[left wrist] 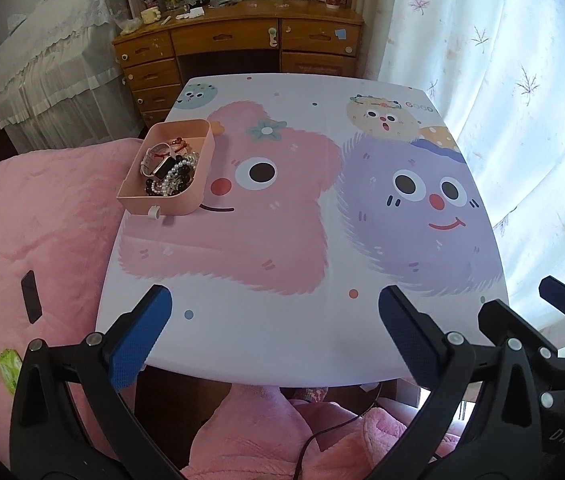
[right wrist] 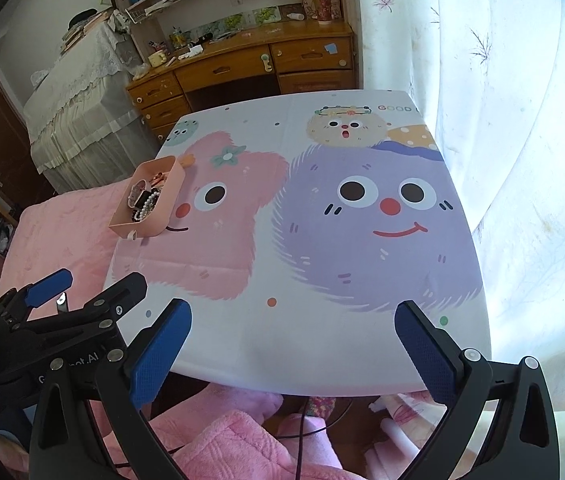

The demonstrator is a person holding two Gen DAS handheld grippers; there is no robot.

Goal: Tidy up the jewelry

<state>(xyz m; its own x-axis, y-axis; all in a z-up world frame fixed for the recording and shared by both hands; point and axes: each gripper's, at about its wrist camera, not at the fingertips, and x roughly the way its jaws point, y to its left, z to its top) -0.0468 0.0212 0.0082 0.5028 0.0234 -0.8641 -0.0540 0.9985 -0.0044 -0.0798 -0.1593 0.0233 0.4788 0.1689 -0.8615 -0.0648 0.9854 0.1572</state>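
Well ahead of both tongs (left wrist: 274, 332) (right wrist: 292, 344): jewelry tray (left wrist: 170, 205).

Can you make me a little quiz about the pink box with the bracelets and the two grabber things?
1. True or false: the pink tray sits on the table near its left edge.
2. What lies in the tray? A) spoons B) a watch and bead bracelets C) nothing
3. Fill in: the left gripper and the right gripper both have their jaws ____.

Key: 1 true; 2 B; 3 open, holding nothing.
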